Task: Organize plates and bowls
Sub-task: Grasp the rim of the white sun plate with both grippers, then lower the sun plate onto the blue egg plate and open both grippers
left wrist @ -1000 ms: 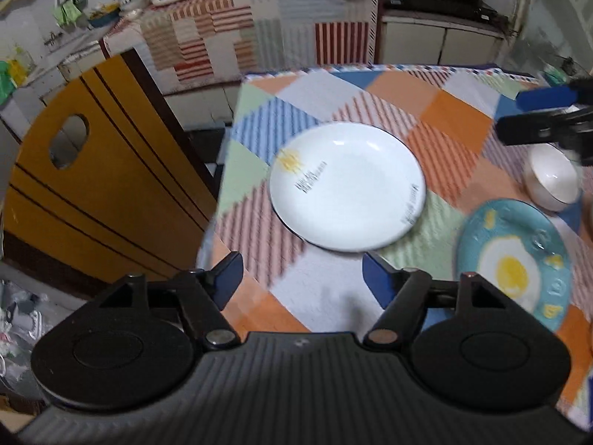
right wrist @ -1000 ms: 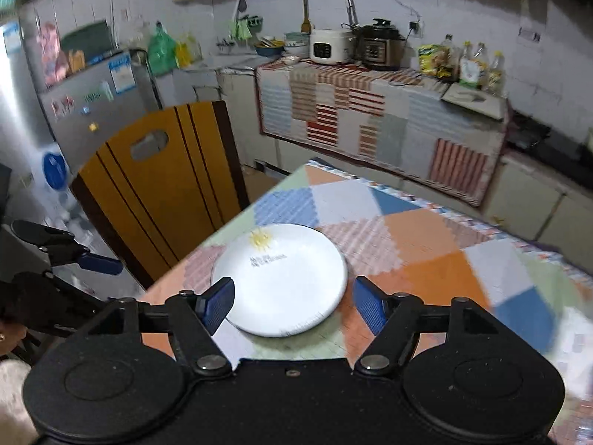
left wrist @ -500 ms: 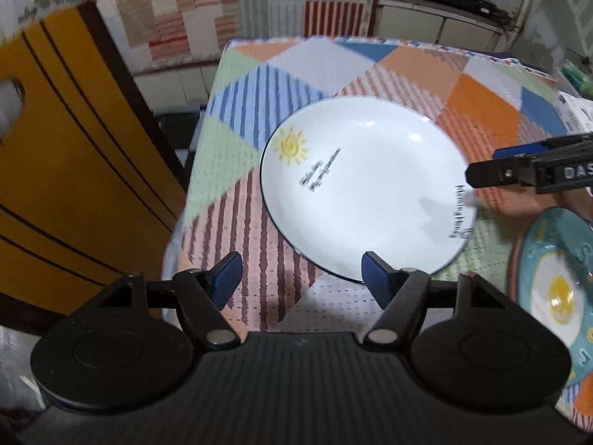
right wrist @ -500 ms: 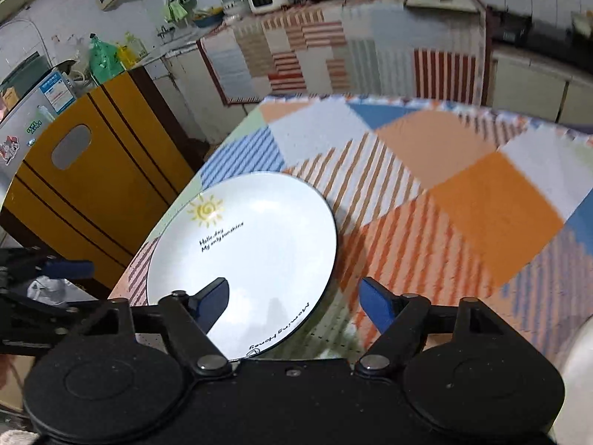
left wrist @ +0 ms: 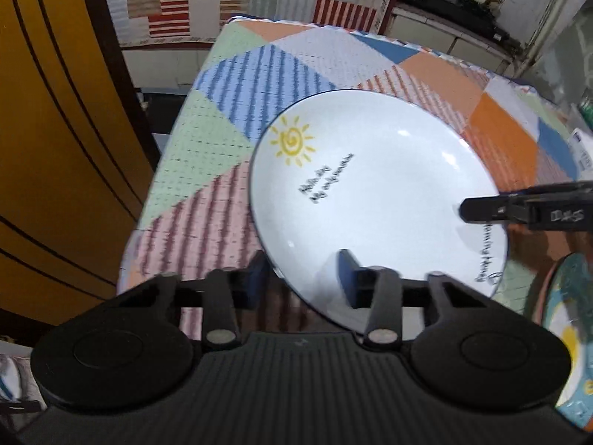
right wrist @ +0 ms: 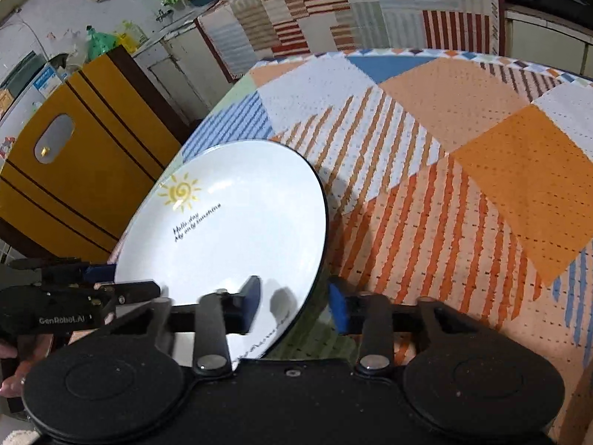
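One white plate [left wrist: 374, 189], round, dark-rimmed, printed with a yellow sun and lines of black script, lying on a table [left wrist: 229, 85] dressed in a patchwork cloth of striped and plain panels, near the table's corner that faces a yellow cabinet [left wrist: 55, 148] with dark trim. Left gripper [left wrist: 302, 276]: black body, blue pads; jaws have just been closing and now stand narrow, one finger over the plate's face and the other outside its near rim, so the rim sits between them; whether the pads actually press on it cannot be told, the fingers being blurred. Right gripper [right wrist: 294, 302]: same make; jaws likewise just been closing, one pad above the plate's surface and the other outside the edge over the cloth, rim between them; firm contact cannot be confirmed. The two tools sit at separate points along the plate's near edge, each visible in the other's view as a black bar reaching over the rim. One teal plate [left wrist: 567, 326] with a fried-egg design, on the cloth just beside the white plate. Background: a counter [right wrist: 352, 11] draped in striped patchwork fabric.
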Available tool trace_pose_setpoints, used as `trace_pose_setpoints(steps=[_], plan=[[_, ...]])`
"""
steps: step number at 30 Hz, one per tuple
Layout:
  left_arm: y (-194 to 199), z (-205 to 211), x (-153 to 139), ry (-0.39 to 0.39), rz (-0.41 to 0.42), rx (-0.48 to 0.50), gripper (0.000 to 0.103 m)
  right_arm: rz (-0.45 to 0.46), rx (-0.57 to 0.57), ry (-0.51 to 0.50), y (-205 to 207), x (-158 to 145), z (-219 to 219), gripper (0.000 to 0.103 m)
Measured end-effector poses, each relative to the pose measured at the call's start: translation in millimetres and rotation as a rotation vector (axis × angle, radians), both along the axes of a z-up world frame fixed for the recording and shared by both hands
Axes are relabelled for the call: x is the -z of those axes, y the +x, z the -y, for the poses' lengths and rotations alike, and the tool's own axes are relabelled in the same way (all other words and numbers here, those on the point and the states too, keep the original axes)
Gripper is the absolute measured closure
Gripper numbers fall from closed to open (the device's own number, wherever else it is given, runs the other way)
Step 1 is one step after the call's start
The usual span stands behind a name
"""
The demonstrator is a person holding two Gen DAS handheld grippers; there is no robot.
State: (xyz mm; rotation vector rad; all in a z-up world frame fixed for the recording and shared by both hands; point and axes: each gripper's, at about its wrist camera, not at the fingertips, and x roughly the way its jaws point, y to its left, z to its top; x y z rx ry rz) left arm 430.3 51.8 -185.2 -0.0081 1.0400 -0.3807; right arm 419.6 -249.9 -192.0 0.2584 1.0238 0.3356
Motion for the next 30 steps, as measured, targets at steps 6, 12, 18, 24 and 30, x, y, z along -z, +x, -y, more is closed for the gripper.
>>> trace_pose_setpoints(steps=[6,12,18,24,30], plan=[[-1.6,0.5,-1.2,0.006,0.006,-0.005,0.072,0.001,0.001,-0.008,1.1,-1.1,-0.1,0.083],[-10.9,-6.1,-17.1,0.016,-0.045,0.028,0.071,0.106,-0.059,-0.057,-19.4,-13.3,-9.9,0.082],[-45.6,-2.7,-51.6,0.026,0.006,0.065,0.071,0.135,-0.074,-0.051,-42.2,-36.4,-5.5,0.082],[-79.4,9.2,-97.0,-0.002,0.050,0.120,0.071,0.200,-0.067,-0.044,-75.9,-78.2,11.7,0.082],[-112.1,31.3,-122.2,-0.025,0.035,0.189,0.071,0.228,-0.037,-0.053,-116.7,-108.3,35.7,0.082]])
